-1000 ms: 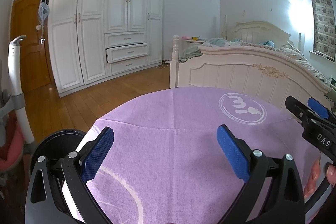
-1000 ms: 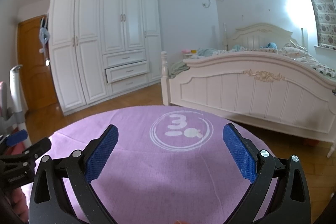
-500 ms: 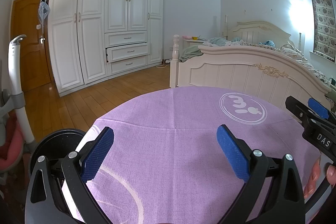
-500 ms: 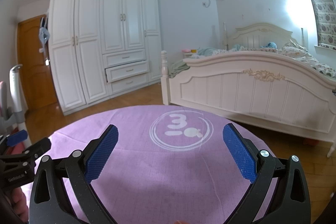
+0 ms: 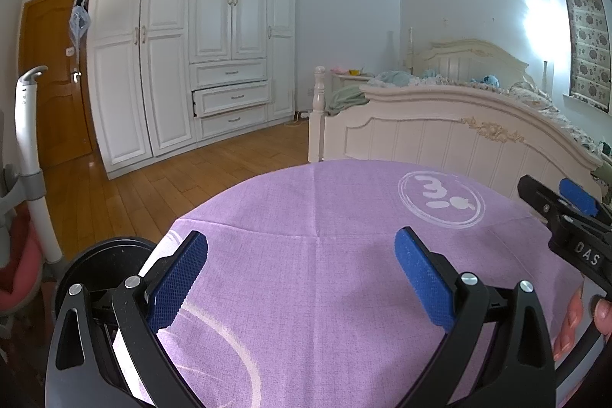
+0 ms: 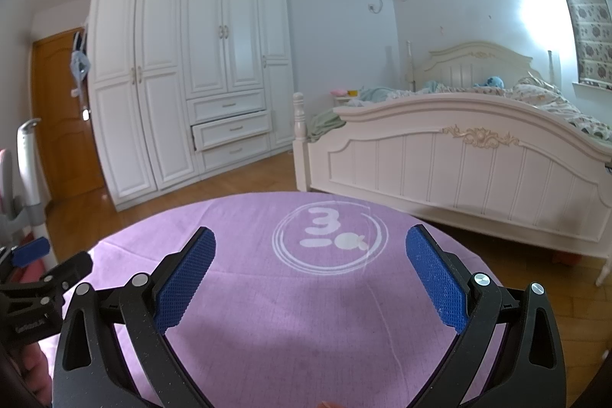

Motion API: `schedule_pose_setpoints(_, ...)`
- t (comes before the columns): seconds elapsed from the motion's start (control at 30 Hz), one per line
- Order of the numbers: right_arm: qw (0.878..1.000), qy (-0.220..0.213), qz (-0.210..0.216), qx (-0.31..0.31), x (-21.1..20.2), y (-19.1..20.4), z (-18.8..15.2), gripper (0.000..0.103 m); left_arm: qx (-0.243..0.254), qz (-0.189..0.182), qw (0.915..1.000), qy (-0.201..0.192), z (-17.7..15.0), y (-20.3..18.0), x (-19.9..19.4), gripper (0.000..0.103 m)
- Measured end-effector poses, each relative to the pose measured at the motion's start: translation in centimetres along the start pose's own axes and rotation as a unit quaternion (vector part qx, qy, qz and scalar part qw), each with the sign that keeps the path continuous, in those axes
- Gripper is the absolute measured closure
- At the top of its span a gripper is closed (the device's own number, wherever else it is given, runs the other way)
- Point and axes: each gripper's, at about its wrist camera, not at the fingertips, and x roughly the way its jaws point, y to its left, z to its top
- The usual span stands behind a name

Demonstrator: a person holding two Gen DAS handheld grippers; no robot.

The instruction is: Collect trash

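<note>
**A:** Over the round table with the purple cloth [image 5: 317, 293] we log both tools level and side by side. Left gripper [image 5: 302, 255]: jaws spread wide, nothing between the blue pads. Right gripper [image 6: 310, 251]: same, spread and empty

**B:** Why held so?

**A:** Our reading: a ready stance. Open jaws aimed forward over the cloth suit a first pick, and neither tool touches the cloth as far as we can tell

**B:** And the trash?

**A:** We cannot find any. No scrap, wrapper or bottle shows on the visible cloth in either view; only the white printed logo [image 6: 331, 236]. We judge collecting has not begun, or the litter lies outside both views

**B:** Anything to collect into?

**A:** Left wrist view only: a round black object [image 5: 103, 266] low beside the table's left edge, partly behind the left jaw. It may be a bin; we cannot confirm. The right wrist view does not show it

**B:** Other differences?

**A:** Left view catches the right gripper at its right margin, with fingertips of the right hand [image 5: 573, 316] on the handle. Right view catches the left gripper at its left margin, and shows more of the bed's footboard [image 6: 459, 171] and the floor beneath it. Wardrobe [image 5: 191, 37] with one drawer ajar appears in both
</note>
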Motion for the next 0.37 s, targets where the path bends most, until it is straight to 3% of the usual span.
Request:
schedule_pose_setpoints(0.1,1.0,0.001,0.0,0.0,0.01,-0.01,0.02,0.004,0.003,-0.005,0.9999,-0.013,-0.06,-0.16,-0.46,0.005)
schedule_pose_setpoints(0.37,1.0,0.0,0.0,0.003,0.12,0.0,-0.37,0.005,0.003,0.004,1.0,-0.003,0.28,-0.32,0.02,0.005)
